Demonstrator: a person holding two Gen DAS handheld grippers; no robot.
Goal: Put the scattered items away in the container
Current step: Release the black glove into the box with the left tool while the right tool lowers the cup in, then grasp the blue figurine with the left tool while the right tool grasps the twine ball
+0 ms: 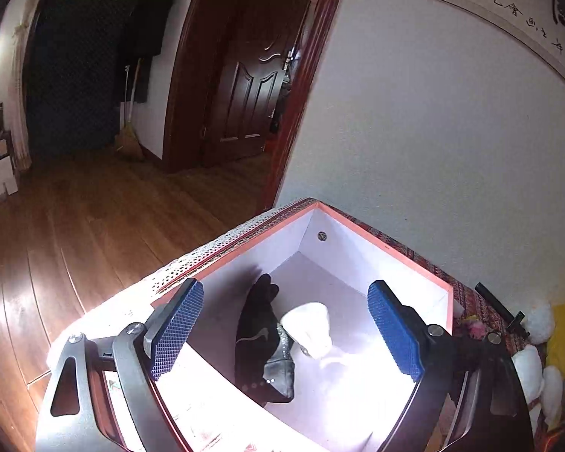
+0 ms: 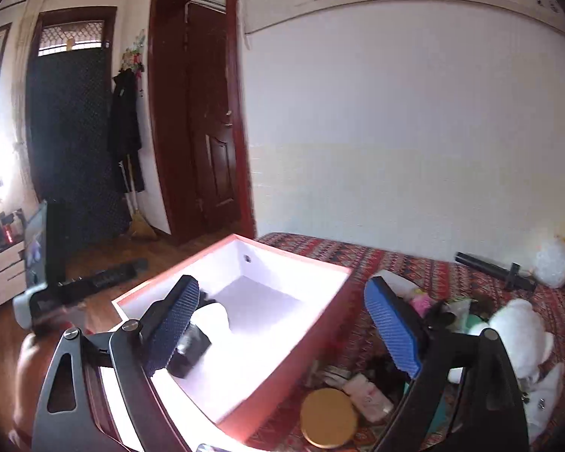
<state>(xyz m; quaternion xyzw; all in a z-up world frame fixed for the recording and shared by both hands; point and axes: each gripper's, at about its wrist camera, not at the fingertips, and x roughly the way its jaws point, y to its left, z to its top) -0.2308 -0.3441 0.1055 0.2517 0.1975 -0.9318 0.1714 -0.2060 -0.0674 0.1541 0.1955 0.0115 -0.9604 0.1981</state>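
Hanging over the open box, the left gripper has its jaws wide apart with nothing between the blue pads. The box fills the lower middle of the left wrist view; its inside is white and its rim is salmon-red. In it lie a black glove and, touching the glove on its right, a crumpled white item.

In the right wrist view the right gripper also has its jaws spread and empty, one pad over the box, the other over the patterned red bedspread. Scattered things lie on the bedspread in the lower right of that frame: a round tan lid, a small pale packet just beside it, and a white plush toy further right. A black stick-like tool rests near the wall. At the lower left edge a hand shows, blurred.
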